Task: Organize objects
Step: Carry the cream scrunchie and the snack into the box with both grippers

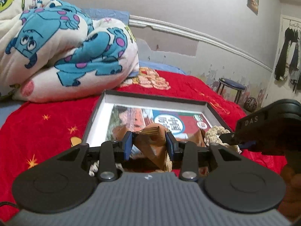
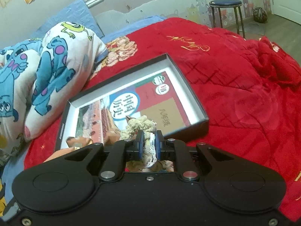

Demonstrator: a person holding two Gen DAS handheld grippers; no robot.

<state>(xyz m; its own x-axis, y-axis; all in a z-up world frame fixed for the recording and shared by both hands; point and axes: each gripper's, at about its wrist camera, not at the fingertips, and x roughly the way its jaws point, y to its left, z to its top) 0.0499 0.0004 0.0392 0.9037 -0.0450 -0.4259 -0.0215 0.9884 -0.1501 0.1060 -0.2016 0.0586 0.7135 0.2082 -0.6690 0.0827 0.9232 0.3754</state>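
Left wrist view: the left gripper [image 1: 148, 144] has its jaws partly apart and clamped on a brown wrapper [image 1: 150, 141] with gold stripes, held over the near edge of a shallow box [image 1: 97, 113]. To its right the right gripper [image 1: 244, 143] comes in, its black housing printed "DAS", with a cream scrunchie [image 1: 214, 133] at its tip.

Right wrist view: the right gripper [image 2: 149, 146] has its jaws nearly together, pinched on the scrunchie [image 2: 139, 126], which loops up above the pads; a strip of white lace shows between them. It hangs over the box's [image 2: 188, 86] near edge.

A book [image 2: 146, 101] lies flat in the box, its cover showing a blue circle with large Chinese characters and a red panel; the small print is too blurred to read. The box sits on a red blanket [image 2: 244, 94] on the bed, gold script embroidered farther off. A cartoon quilt [image 2: 47, 71] is bunched at the left, and a stool [image 2: 225, 9] stands by the far wall.
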